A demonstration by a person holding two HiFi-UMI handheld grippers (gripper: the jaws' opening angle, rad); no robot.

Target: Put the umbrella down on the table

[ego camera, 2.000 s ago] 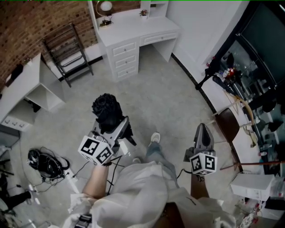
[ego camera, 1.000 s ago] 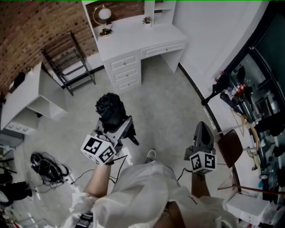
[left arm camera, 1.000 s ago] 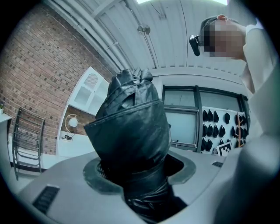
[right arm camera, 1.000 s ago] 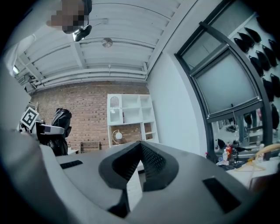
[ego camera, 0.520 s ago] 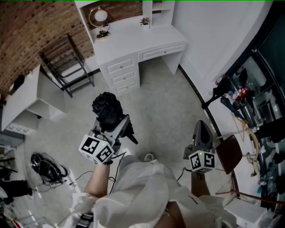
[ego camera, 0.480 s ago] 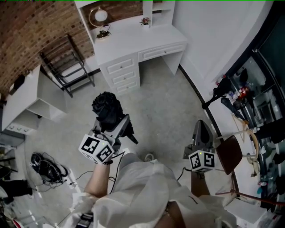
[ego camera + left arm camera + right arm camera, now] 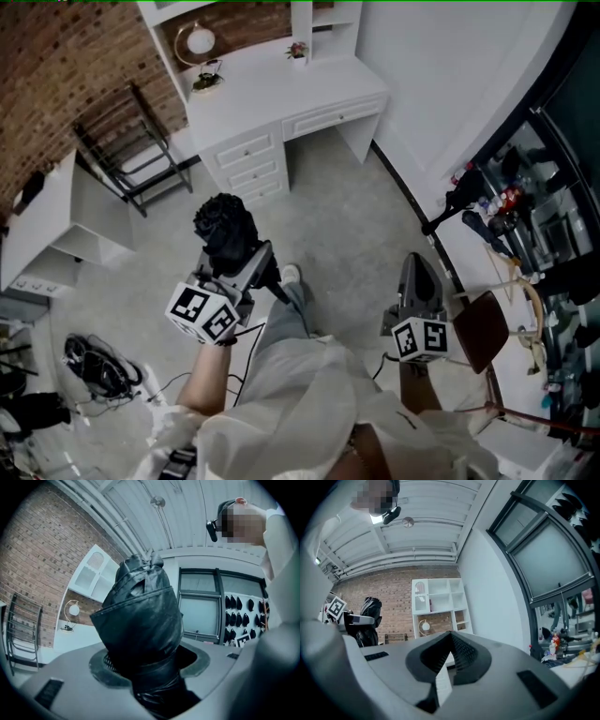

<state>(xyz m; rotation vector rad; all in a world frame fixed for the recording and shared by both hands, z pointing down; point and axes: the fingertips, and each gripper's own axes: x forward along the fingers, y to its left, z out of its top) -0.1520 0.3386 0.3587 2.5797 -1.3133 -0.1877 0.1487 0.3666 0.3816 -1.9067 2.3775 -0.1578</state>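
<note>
The left tool (image 7: 251, 265) is clamped on the black folded fabric umbrella (image 7: 225, 228), held level above the grey floor (image 7: 347, 216) and well apart from the white wooden bench with drawers (image 7: 281, 89). The right tool (image 7: 418, 267) has its jaws pressed together on nothing.

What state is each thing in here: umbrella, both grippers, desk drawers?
umbrella: folded shut, held above the floor, not yet on a table.
left gripper: shut on umbrella.
right gripper: shut, nothing between its jaws.
desk drawers: all closed.
</note>
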